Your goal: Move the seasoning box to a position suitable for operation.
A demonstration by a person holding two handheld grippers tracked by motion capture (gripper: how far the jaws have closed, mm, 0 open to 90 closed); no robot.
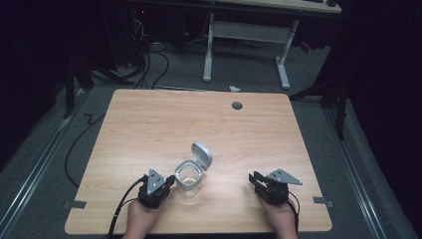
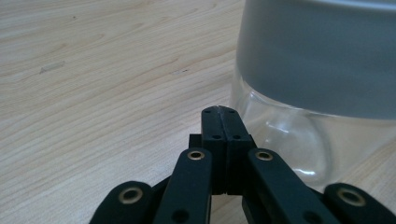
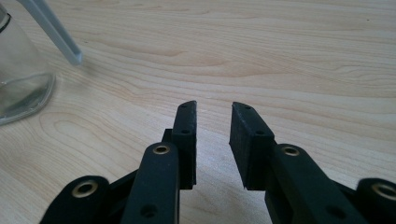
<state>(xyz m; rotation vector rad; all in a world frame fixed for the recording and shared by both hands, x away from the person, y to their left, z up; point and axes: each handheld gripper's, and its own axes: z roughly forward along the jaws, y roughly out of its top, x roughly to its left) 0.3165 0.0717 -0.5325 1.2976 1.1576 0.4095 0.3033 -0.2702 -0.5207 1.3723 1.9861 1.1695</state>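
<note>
High view: clear jar (image 1: 189, 175) with its flip lid (image 1: 201, 153) open is sitting lower center; left gripper (image 1: 169, 183) is resting just beside it, jaws fully closed, empty. Right gripper (image 1: 255, 180), lower right, is holding a narrow gap.

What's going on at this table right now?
A person sits at a wooden table with a hand-held gripper in each hand. Between them stands a clear container with a grey rim, its flip lid open. The left hand-held gripper is right beside the container, jaws shut with nothing between them. The right hand-held gripper rests apart from it, jaws partly open and empty. Neither grips the container.
</note>
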